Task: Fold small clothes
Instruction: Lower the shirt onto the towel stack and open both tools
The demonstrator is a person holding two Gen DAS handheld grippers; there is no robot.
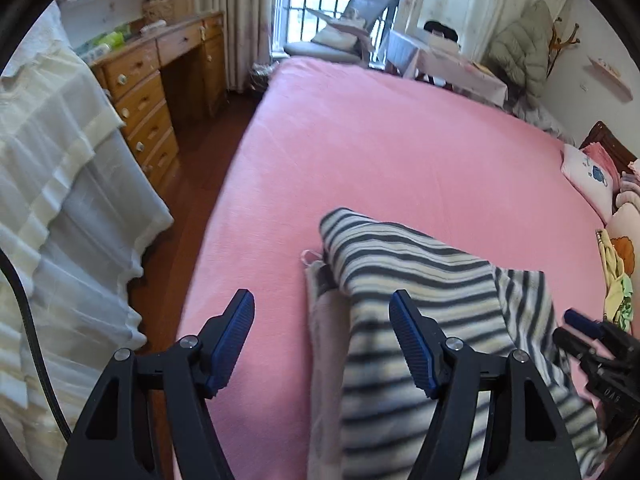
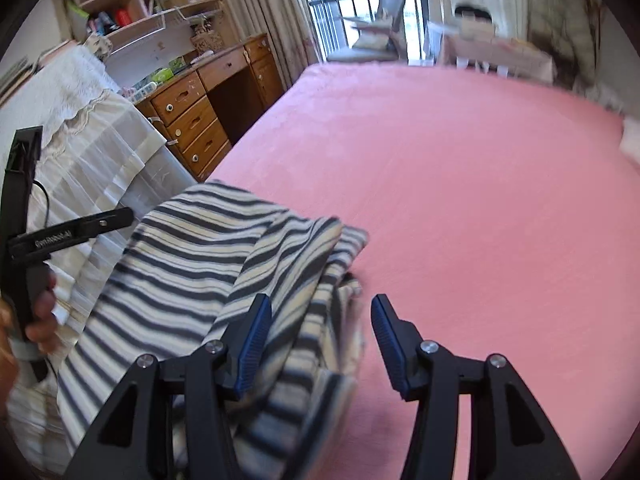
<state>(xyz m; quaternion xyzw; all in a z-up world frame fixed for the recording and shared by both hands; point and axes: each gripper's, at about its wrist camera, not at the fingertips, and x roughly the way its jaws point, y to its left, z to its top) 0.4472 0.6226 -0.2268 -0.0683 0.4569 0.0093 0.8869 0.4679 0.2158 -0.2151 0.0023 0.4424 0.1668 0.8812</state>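
Left wrist view: the left gripper (image 1: 322, 312) is held spread, nothing pinched, over the pink bed (image 1: 400, 152); the striped garment (image 1: 420, 280) lies at 5 o'clock. The right gripper (image 2: 322, 316) is likewise spread above the cloth edge. A wooden desk (image 1: 160, 76) is seen at 10 o'clock.

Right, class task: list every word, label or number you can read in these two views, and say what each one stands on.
"GenRobot.AI" (roughly; it shows upside down): white print on the black arm of the left gripper, right wrist view.
"DAS" (uncertain, inverted): on the body of the right gripper, left wrist view.
Packets on the desk: print too small to read.
Pillow: a picture, with no words legible.
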